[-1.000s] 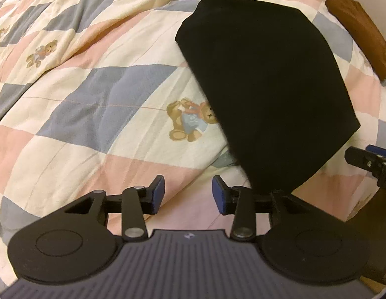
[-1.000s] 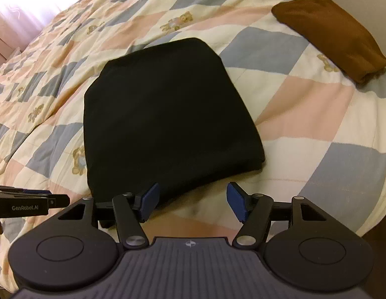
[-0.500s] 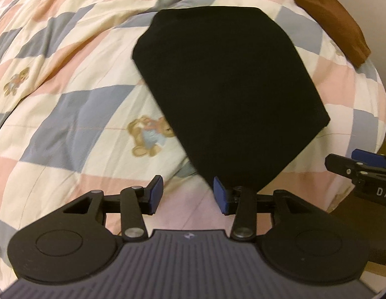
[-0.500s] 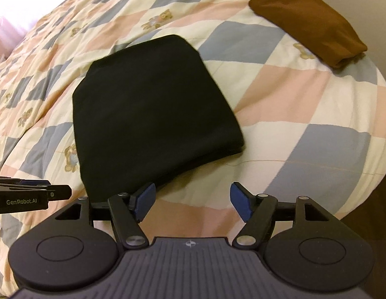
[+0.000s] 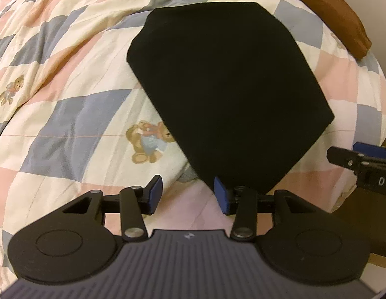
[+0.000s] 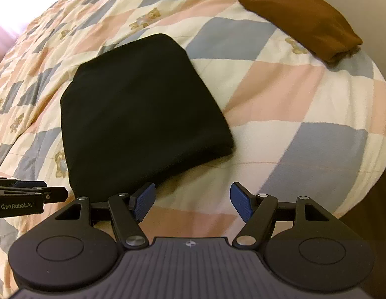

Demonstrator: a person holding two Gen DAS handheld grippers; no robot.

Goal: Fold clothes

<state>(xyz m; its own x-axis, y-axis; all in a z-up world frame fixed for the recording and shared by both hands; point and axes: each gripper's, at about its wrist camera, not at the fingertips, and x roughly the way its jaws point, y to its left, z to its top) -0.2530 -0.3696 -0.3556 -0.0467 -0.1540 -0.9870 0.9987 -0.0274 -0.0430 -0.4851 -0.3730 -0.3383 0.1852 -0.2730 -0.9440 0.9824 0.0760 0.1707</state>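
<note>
Since the whole checked quilt (image 6: 305,94) shows only two garments, we judge the folding mostly done: nothing loose or spread out is in either view. The black garment (image 6: 143,114) is the biggest item, lying mid-bed as a flat, tidy, roughly square packet w/ clean edges, its near corner just beyond the left gripper (image 5: 187,194). It looks fully folded to us, tho we can't tell how many layers it has. Farther back, near the bed's far right corner, the brown garment (image 6: 302,17) sits as a smaller folded bundle, well apart from the black one. So what's left, prob., is moving or stacking the black packet, or fetching more clothes from out of frame. Both tools are free: left gripper's jaws stand partly apart w/ only quilt between them, and the right gripper (image 6: 191,203) is spread wider, also gripping nothing.
</note>
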